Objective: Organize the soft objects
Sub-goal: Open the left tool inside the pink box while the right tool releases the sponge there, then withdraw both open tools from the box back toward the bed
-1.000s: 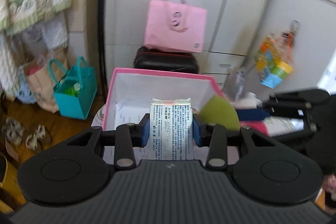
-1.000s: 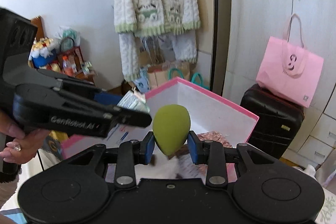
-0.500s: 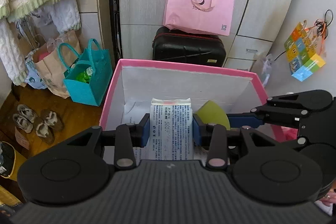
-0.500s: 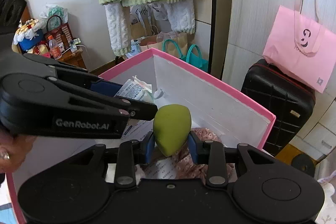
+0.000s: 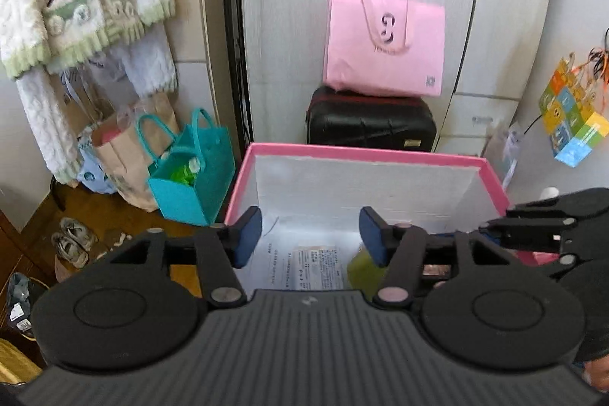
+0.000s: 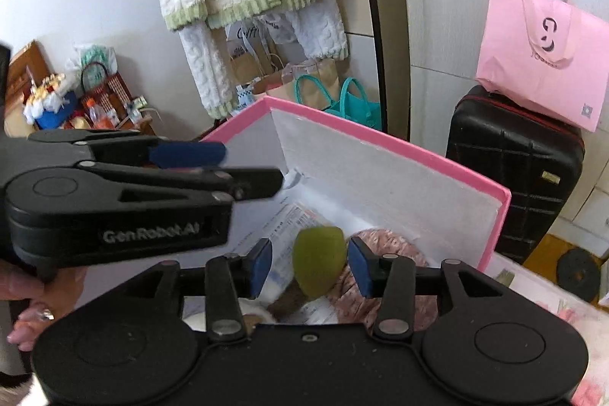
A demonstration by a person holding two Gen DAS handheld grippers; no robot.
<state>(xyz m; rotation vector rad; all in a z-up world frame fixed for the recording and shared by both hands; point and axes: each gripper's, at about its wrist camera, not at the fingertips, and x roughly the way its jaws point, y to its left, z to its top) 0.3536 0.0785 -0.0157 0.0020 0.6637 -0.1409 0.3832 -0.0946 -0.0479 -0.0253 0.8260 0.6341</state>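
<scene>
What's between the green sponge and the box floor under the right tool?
Nothing rigid. The sponge sits between the open right tool's pads, over the pink box. Below lie a printed packet and pink cloth.

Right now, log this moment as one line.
left tool open | right tool open | tissue pack in pink box | green sponge dropping in

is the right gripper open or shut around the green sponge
Open. The right gripper has its blue pads spread wide, with gaps on both sides of the green sponge, which sits over the pink box.
</scene>
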